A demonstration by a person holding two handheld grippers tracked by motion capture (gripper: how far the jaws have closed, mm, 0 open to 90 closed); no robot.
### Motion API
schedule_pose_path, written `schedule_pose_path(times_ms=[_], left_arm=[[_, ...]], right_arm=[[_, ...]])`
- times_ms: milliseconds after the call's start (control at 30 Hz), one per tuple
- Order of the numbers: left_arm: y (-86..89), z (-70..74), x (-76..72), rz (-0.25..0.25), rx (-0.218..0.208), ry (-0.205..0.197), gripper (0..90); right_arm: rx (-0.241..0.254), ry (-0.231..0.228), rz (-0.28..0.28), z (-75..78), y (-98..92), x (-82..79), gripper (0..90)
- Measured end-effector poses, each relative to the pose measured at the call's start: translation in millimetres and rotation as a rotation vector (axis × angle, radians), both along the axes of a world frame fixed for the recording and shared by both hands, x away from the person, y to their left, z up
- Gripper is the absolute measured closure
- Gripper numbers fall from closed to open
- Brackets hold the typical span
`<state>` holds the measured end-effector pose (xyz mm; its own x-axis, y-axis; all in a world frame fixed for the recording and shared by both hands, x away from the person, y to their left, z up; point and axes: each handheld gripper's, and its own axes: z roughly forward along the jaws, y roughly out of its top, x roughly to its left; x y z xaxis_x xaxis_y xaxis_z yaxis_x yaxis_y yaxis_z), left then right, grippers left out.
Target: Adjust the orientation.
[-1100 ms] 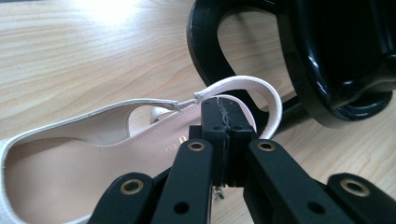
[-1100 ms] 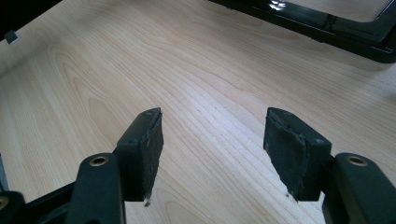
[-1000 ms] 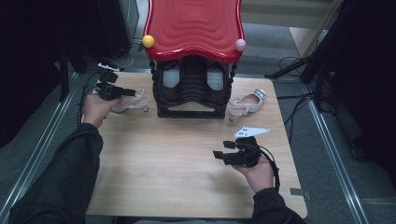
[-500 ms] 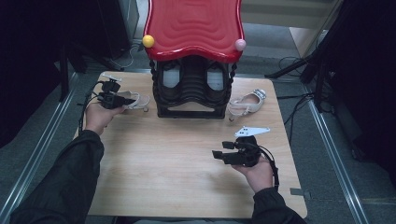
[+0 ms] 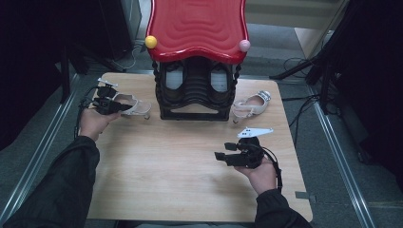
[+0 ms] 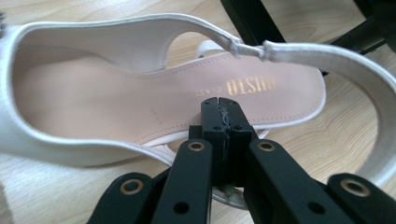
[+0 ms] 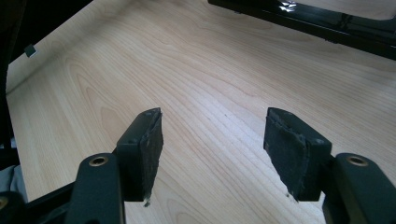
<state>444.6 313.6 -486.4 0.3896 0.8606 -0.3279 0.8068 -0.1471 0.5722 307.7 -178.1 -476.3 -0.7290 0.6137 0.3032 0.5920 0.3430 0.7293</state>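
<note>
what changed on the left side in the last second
The left gripper moved slightly away from the person along with the left shoe, its jaws shut on the shoe's edge. The right gripper, open, the right shoe and the rack stayed put.

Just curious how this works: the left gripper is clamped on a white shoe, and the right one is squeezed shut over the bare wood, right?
Not quite: the right gripper is open, its jaws apart above the table, as the right gripper view shows. The left gripper is indeed shut on the white shoe.
</note>
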Motion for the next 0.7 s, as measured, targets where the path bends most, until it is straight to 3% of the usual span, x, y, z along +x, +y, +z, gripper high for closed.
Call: schedule_pose_path(times_ms=[700], left_arm=[[23.4,1.4,-14.0,0.053,0.02,0.026,89.7]], right_arm=[[0.001,-0.007,0.022,0.8,9.4,4.6,38.2]])
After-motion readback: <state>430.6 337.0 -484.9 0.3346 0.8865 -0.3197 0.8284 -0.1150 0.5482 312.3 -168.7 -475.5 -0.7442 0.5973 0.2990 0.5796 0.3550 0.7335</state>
